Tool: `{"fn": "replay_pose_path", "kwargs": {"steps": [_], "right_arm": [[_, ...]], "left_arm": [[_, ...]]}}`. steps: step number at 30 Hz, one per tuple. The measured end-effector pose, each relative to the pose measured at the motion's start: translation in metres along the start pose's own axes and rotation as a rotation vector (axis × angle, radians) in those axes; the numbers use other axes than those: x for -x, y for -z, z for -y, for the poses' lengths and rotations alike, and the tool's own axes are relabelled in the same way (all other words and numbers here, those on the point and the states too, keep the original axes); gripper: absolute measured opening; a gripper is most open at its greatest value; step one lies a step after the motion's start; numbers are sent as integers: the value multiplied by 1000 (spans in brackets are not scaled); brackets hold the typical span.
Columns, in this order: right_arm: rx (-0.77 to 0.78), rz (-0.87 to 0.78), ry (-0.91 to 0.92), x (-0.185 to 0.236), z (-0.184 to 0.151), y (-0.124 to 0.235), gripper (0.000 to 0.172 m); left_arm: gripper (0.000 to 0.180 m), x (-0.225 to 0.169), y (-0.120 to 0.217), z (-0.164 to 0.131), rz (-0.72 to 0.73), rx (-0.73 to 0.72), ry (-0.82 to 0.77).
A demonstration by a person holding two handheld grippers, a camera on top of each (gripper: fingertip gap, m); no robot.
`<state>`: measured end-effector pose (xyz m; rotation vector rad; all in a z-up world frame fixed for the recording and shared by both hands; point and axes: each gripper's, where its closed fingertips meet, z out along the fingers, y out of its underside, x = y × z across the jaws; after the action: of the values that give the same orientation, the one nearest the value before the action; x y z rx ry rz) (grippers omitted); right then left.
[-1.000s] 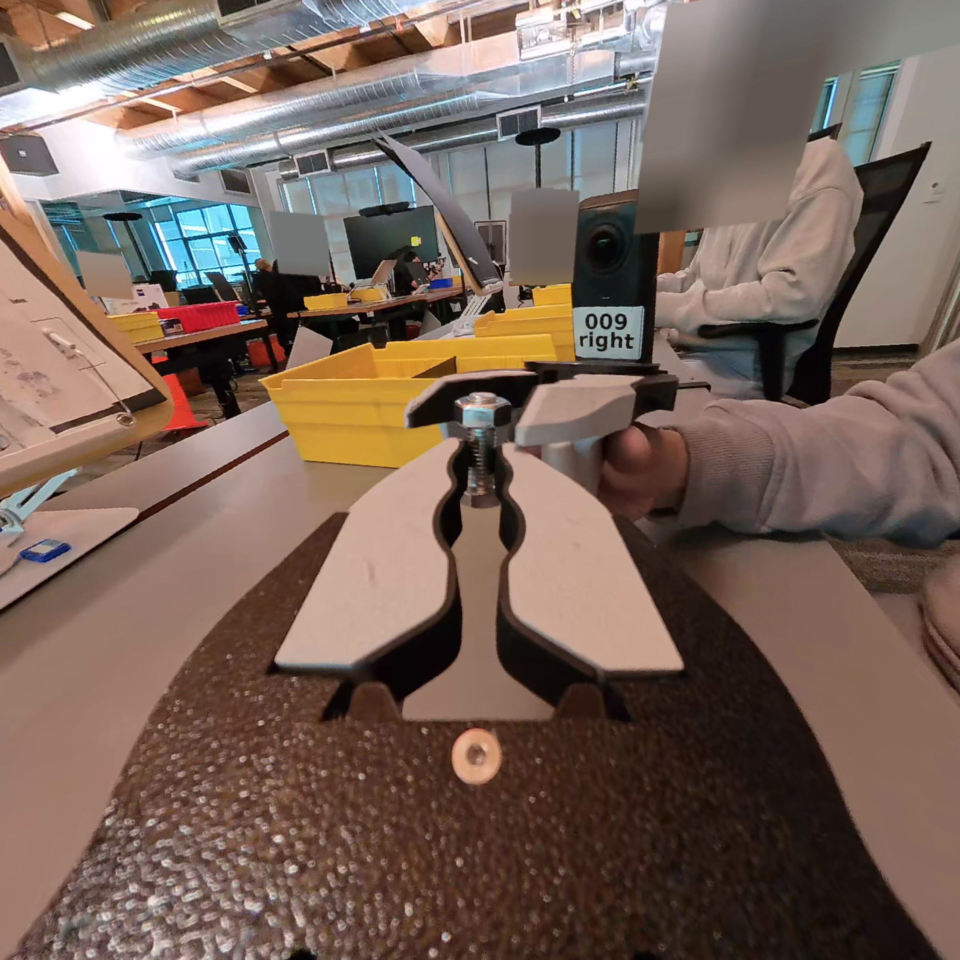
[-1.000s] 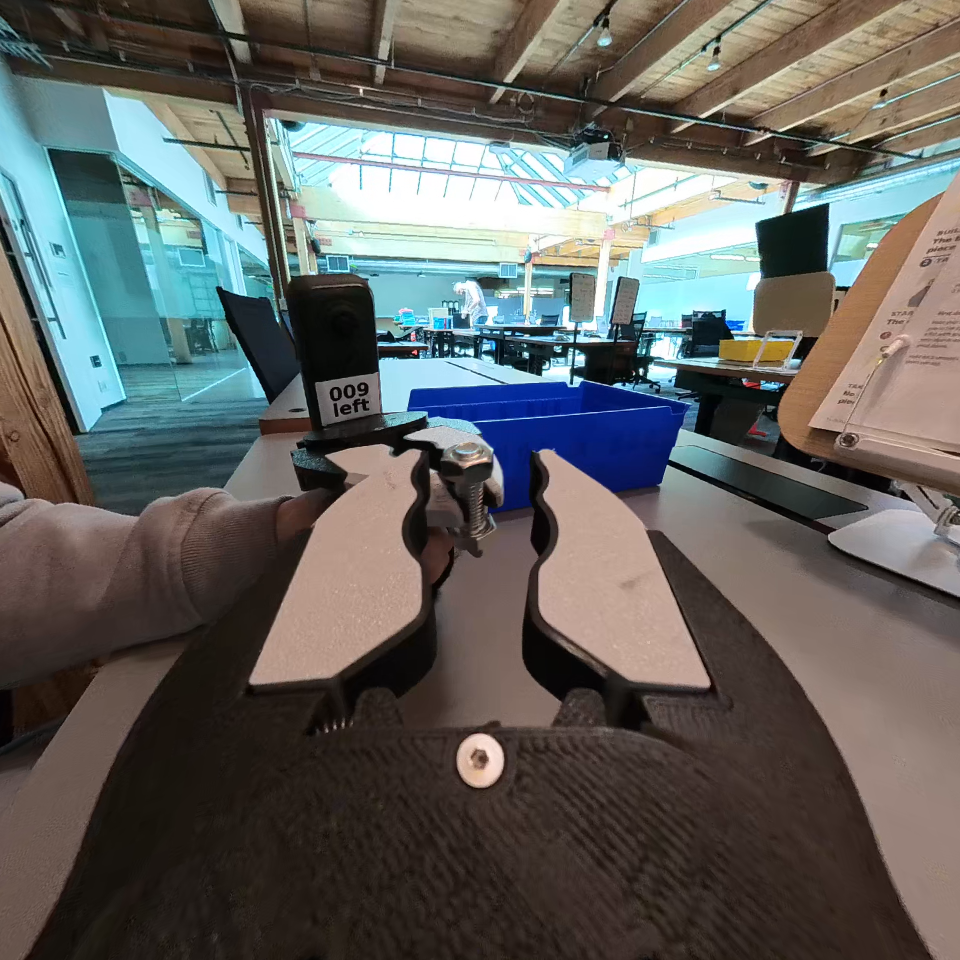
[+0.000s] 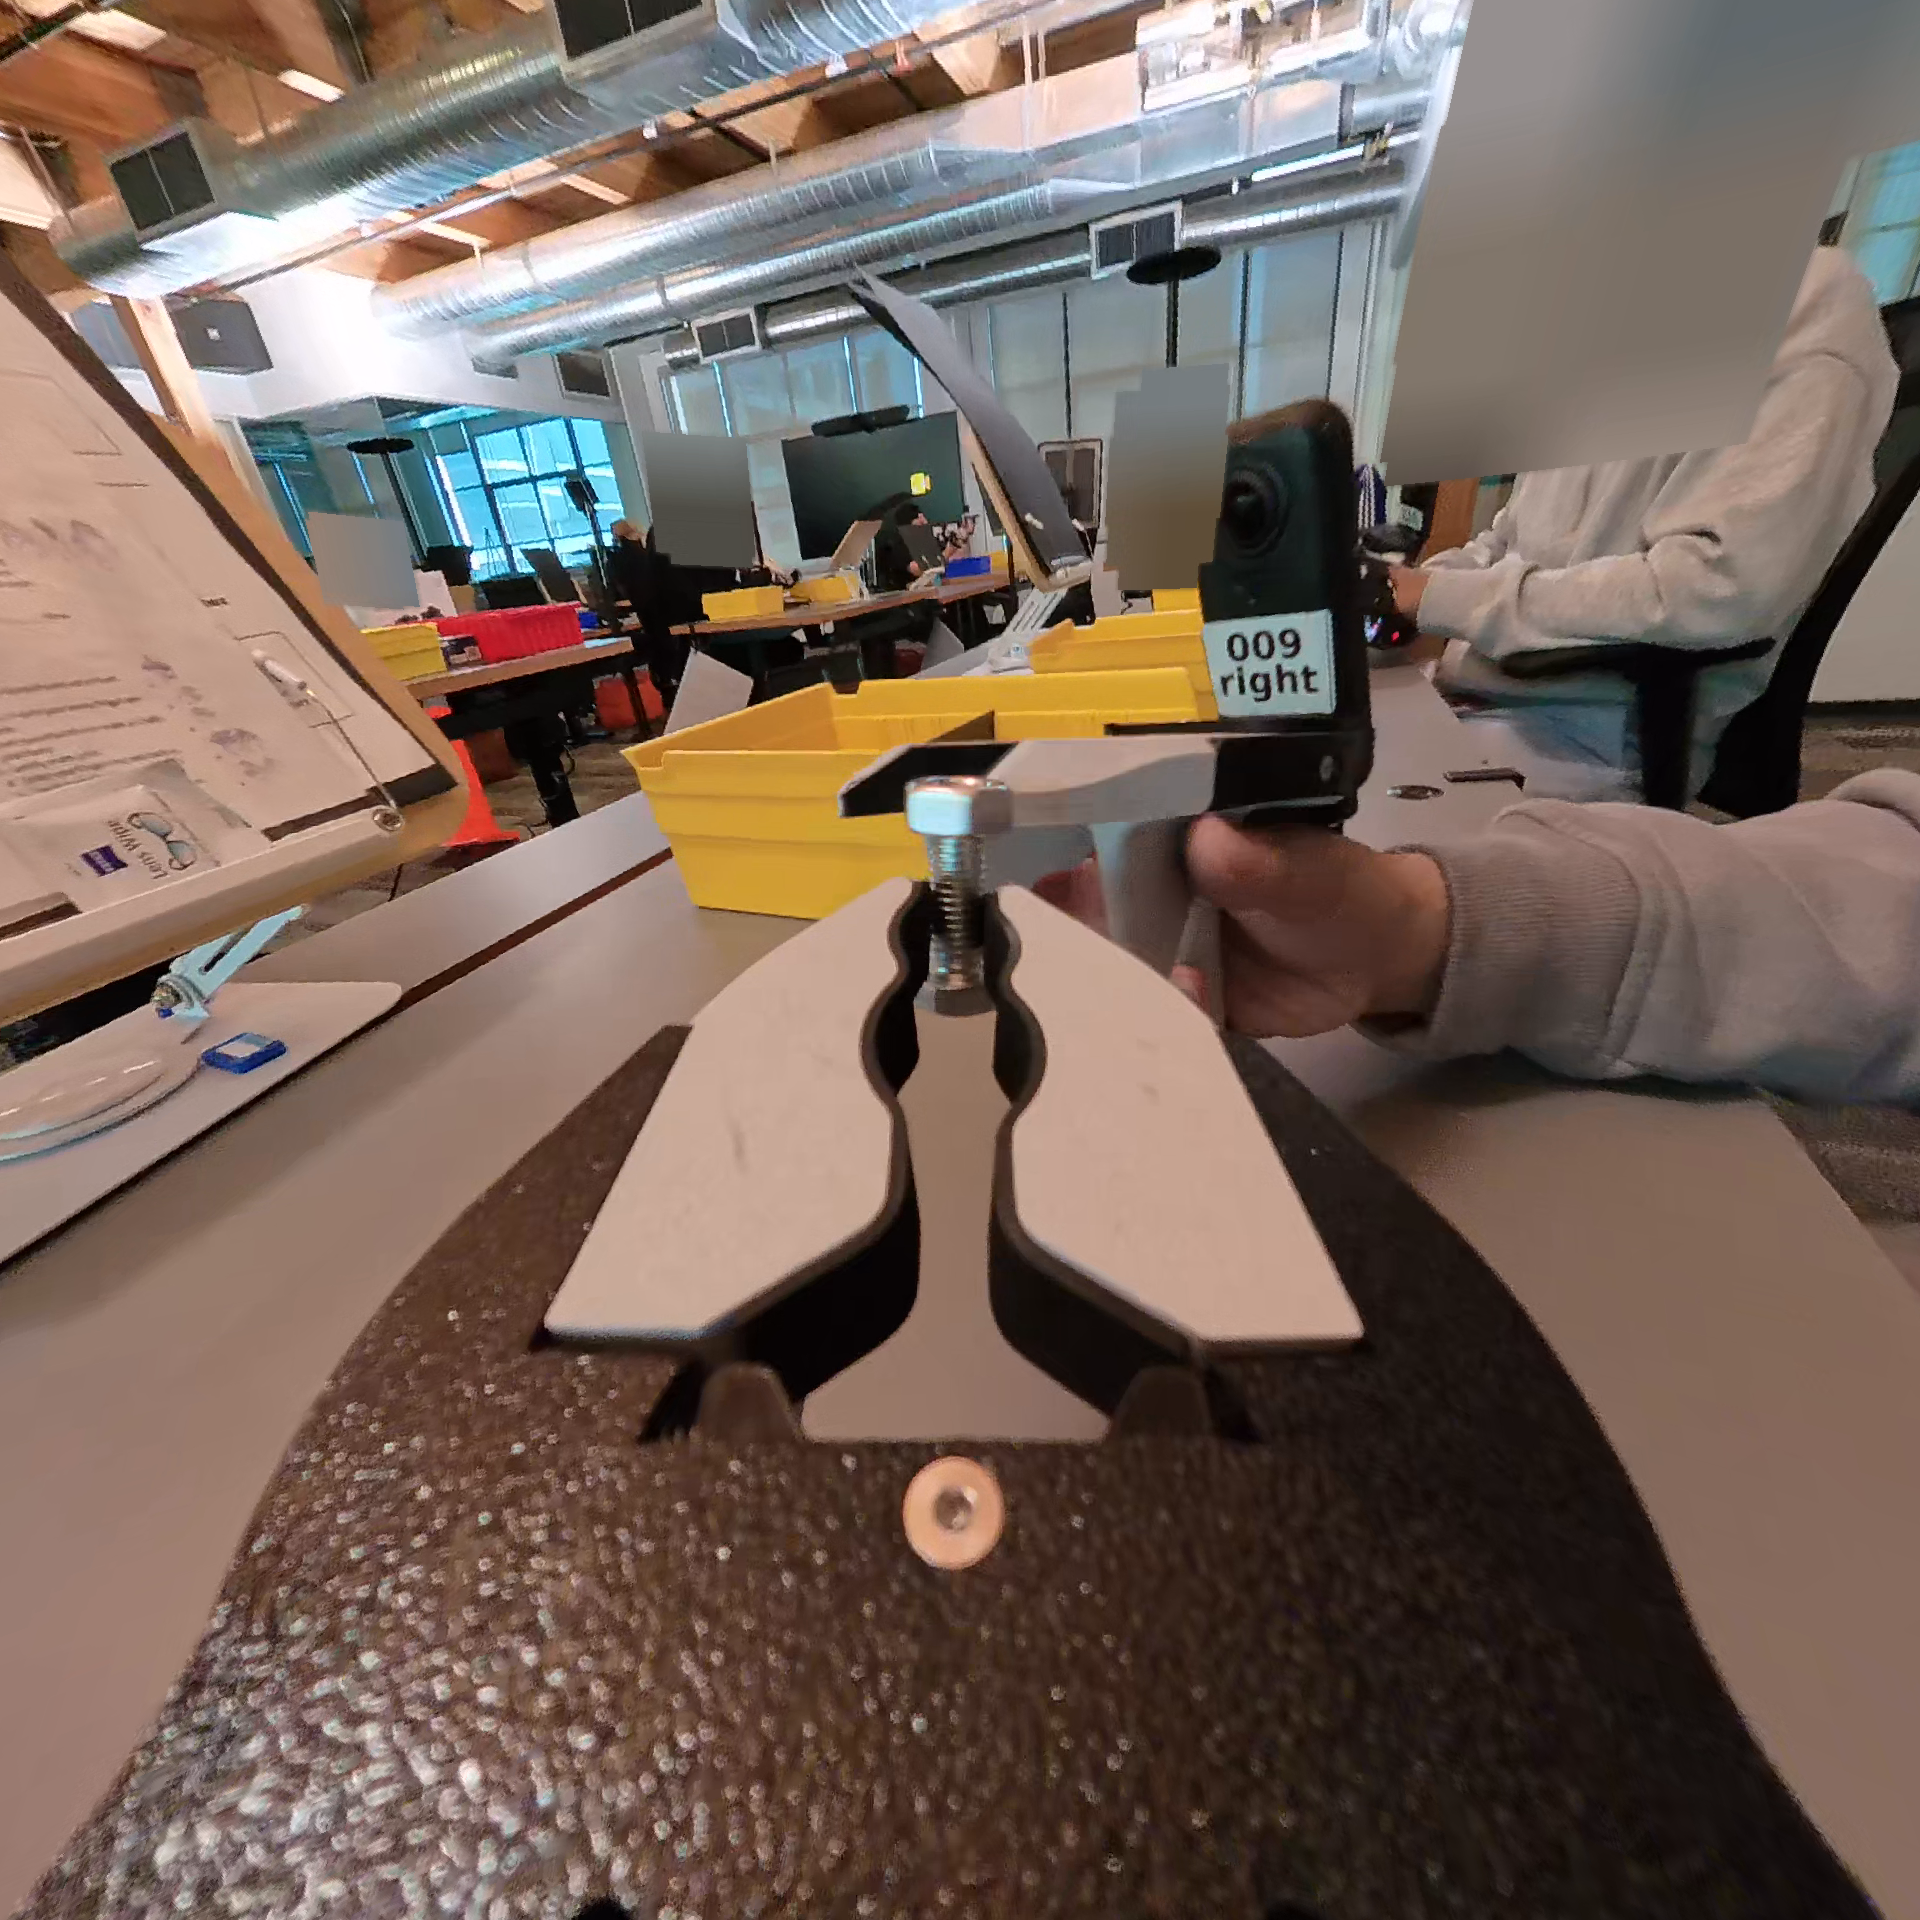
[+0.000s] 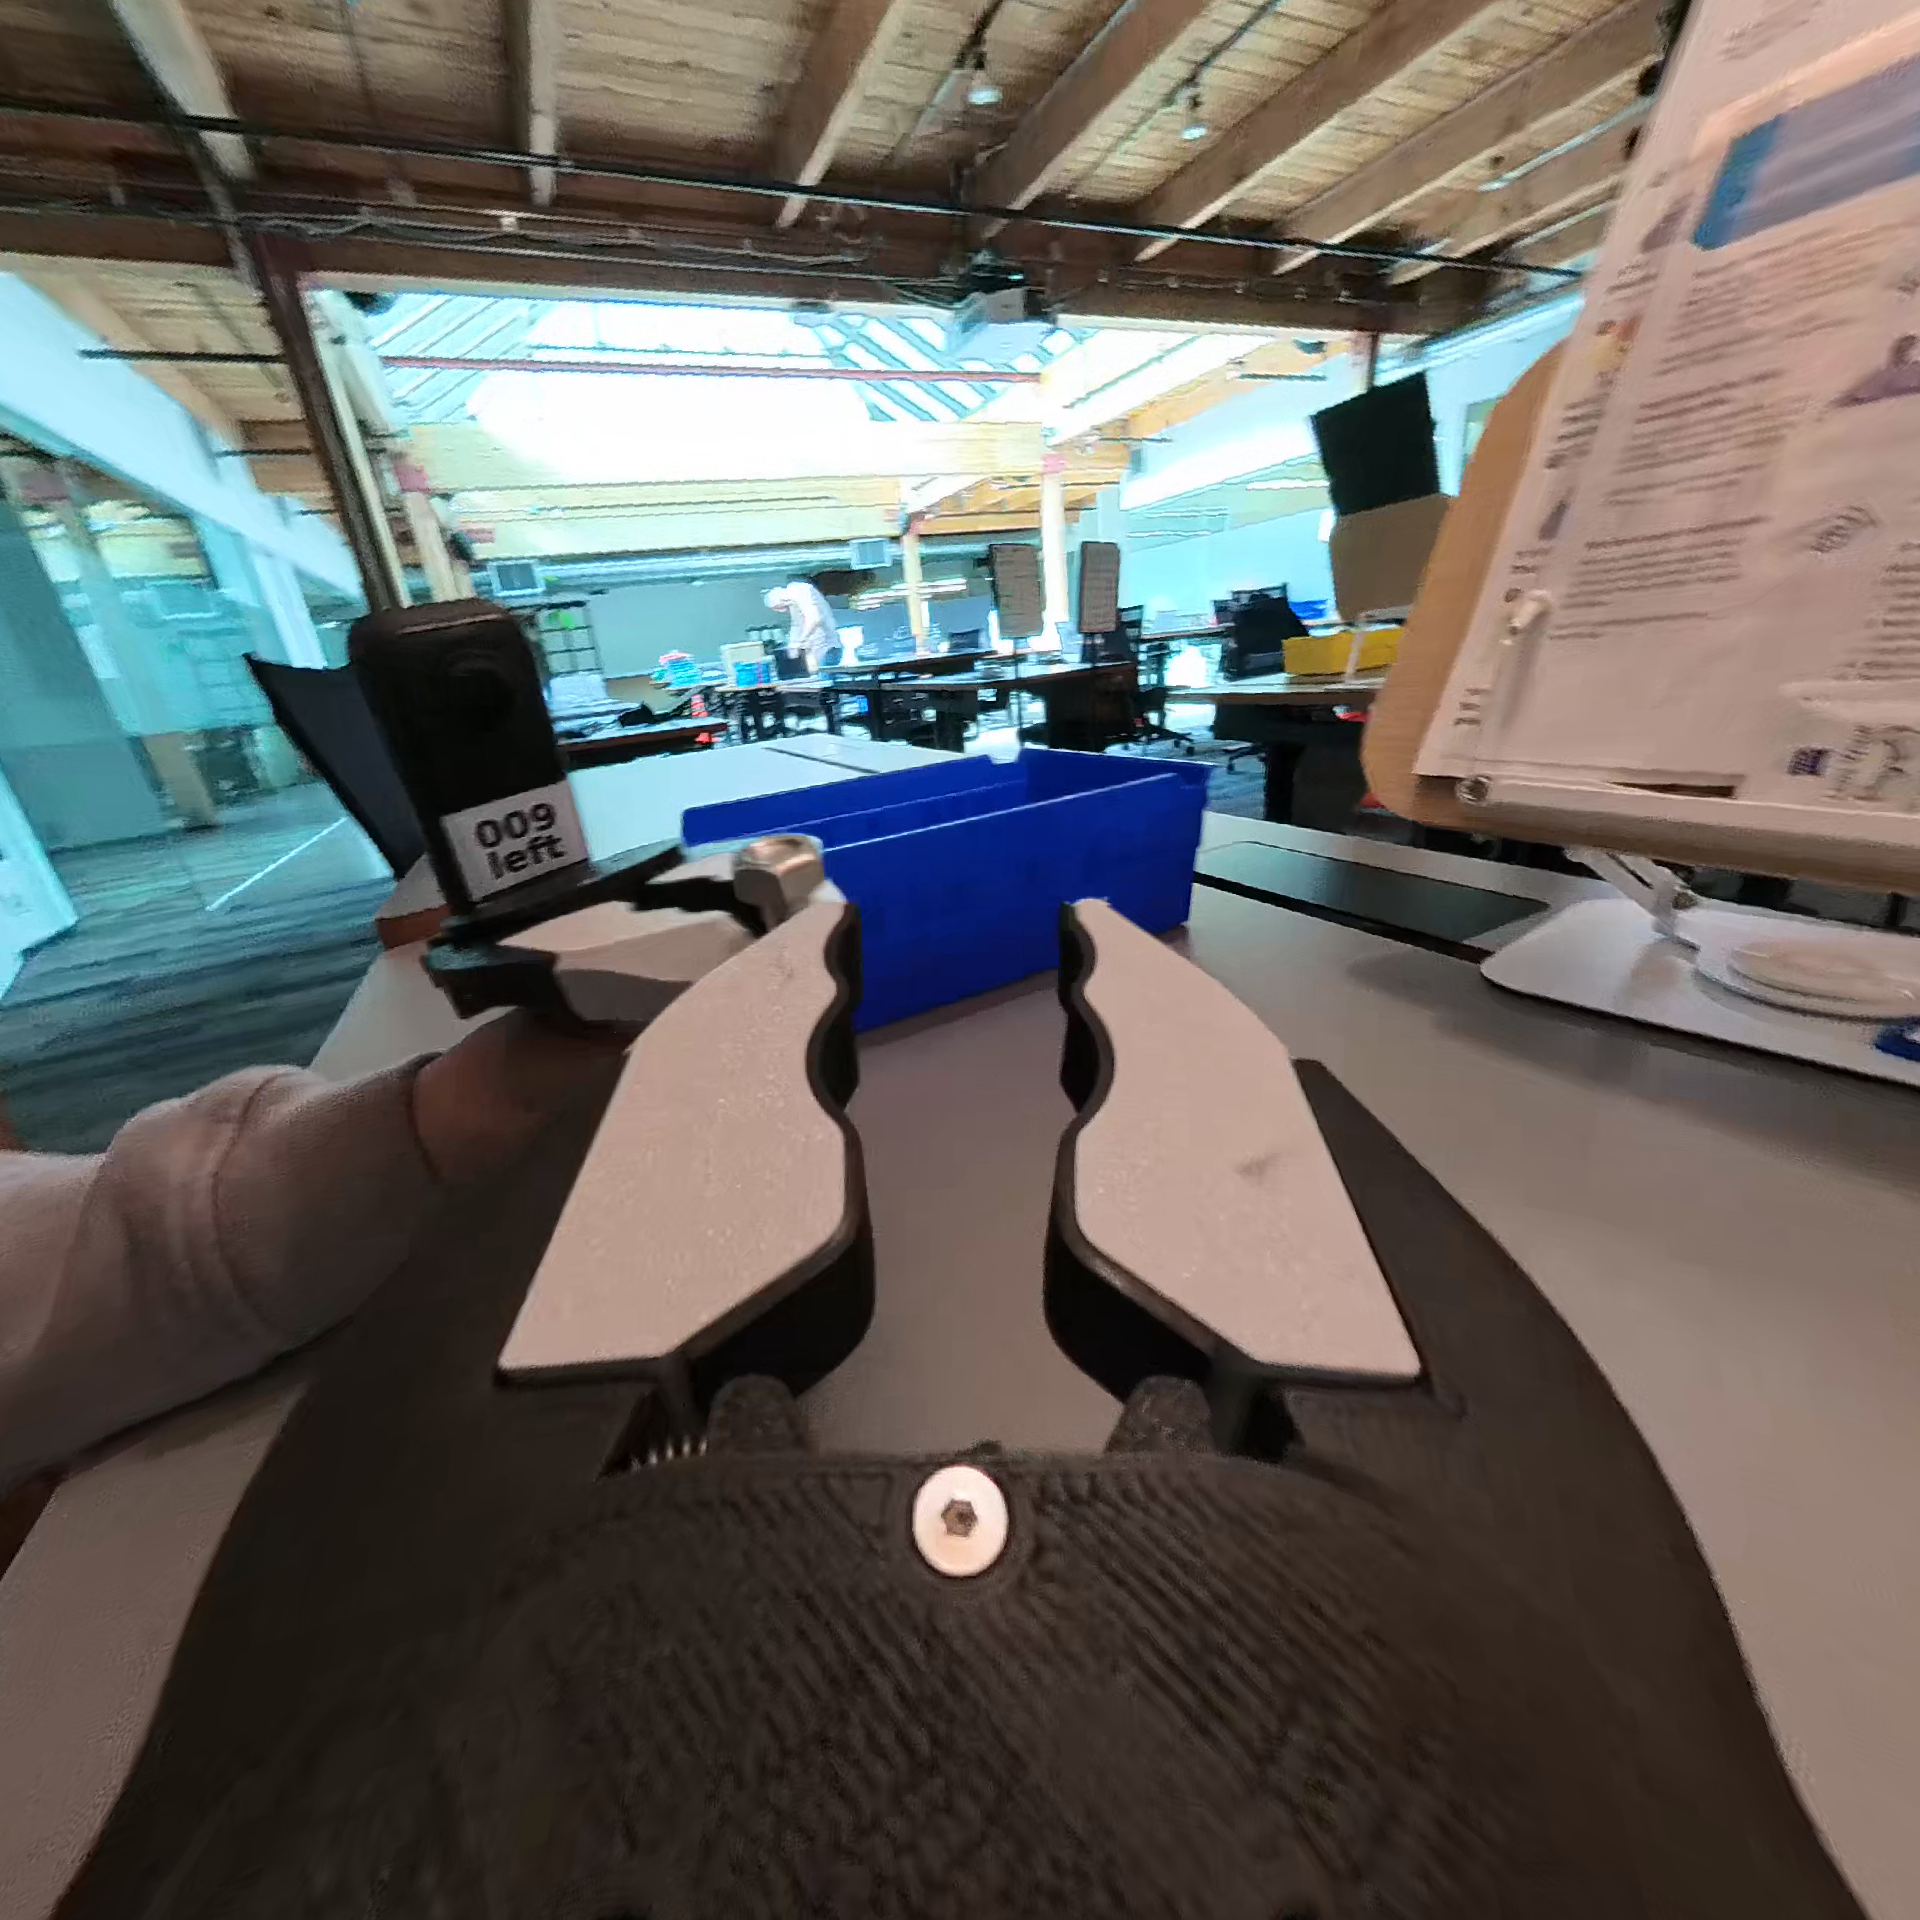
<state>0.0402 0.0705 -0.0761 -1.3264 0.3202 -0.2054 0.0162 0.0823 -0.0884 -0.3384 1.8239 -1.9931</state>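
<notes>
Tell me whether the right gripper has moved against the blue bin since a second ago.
Yes. In the right wrist view the right gripper has swung right: the blue bin, earlier off to its right, now sits between its open jaws, and the bolt lies left of them.

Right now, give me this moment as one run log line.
left gripper: shut on upright bolt | right gripper: open, empty, beside bolt | ahead: blue bin | behind: yellow bin

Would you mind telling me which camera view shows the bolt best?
The left wrist view: the bolt stands upright between the left gripper fingertips, head and threads visible. The right wrist view shows only its head behind a finger.
</notes>
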Motion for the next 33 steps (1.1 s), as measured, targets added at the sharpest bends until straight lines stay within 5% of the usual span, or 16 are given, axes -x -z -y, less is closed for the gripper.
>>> {"fn": "replay_pose_path", "kwargs": {"steps": [10, 21, 26, 33], "right_arm": [[0, 115, 55, 25, -1, -3, 43], [27, -52, 27, -9, -5, 1, 35], [-62, 135, -28, 24, 9, -2, 41], [-65, 115, 39, 32, 8, -7, 31]], "left_arm": [[8, -9, -9, -13, -20, 82, -49], [8, 3, 2, 1, 37, -3, -18], [8, 0, -1, 0, 26, -6, -10], [8, -8, -8, -3, 9, 14, -27]]}}
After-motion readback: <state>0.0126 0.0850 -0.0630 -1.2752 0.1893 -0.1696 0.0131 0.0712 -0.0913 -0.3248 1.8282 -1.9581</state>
